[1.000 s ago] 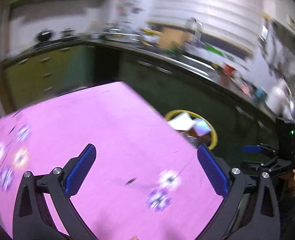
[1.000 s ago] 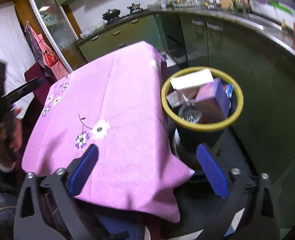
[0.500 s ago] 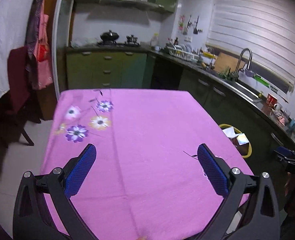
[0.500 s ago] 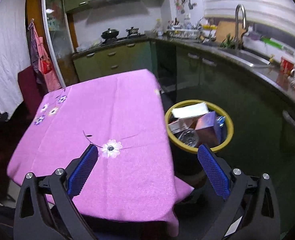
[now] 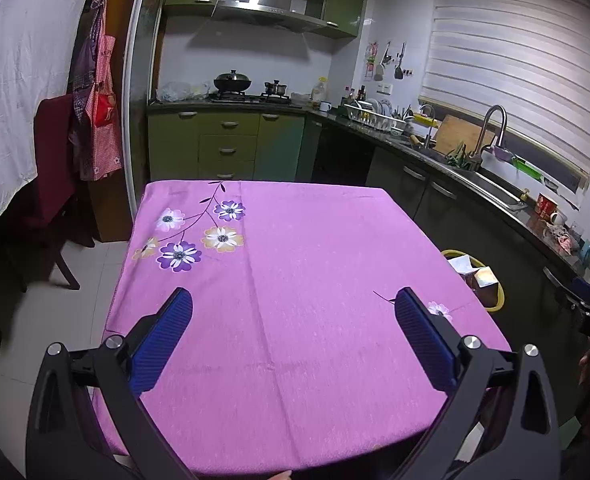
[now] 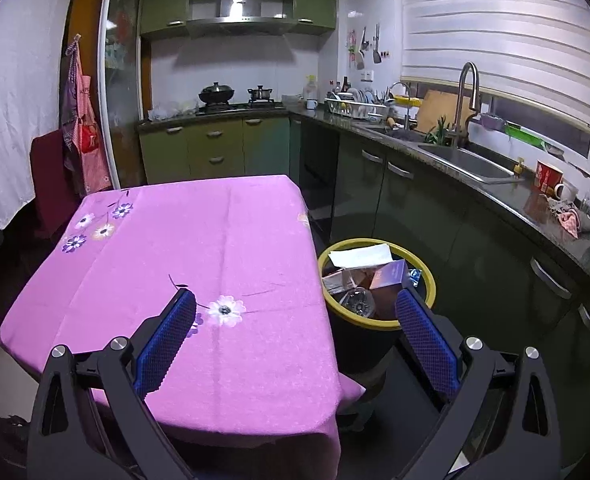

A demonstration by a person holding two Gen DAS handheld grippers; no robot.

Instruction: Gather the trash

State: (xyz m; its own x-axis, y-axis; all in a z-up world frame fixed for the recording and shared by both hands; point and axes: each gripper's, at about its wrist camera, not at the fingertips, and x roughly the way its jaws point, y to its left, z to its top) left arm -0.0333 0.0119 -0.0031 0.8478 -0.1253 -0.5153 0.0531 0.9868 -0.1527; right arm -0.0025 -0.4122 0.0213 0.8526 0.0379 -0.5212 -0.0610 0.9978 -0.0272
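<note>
- Left tool (image 5: 293, 302): spread wide, nothing between the pads, held over the near half of the desk (image 5: 315, 280).
- Right tool (image 6: 295, 302): also spread wide w/ nothing held, poised above the desk's near right corner, right pad over the bin (image 6: 377, 322).
- Desk top under pink flowered cloth: bare in both views, no loose trash visible anywhere on it.
- Trash (task's thing) sits inside the yellow-rimmed bin on the floor just beside the desk's right edge: white paper (image 6: 361, 256) at the back rim, purple box (image 6: 391, 274) in the middle, clear bottle (image 6: 359, 300) toward the front, blue wrapper (image 6: 414, 274) at the right.
- Bin also seen from the left view, partly hidden behind the desk edge.
- Step in hand, by judgement: collection looks finished or v. close to it (nothing left on the cloth to pick).
- Next move probably calls for a quick scan of floor & desk edges for strays; failing that, retreat both tools clear of the bin rim.
- Kitchen counter items at right look like household things, not trash; prob. best left alone.
</note>
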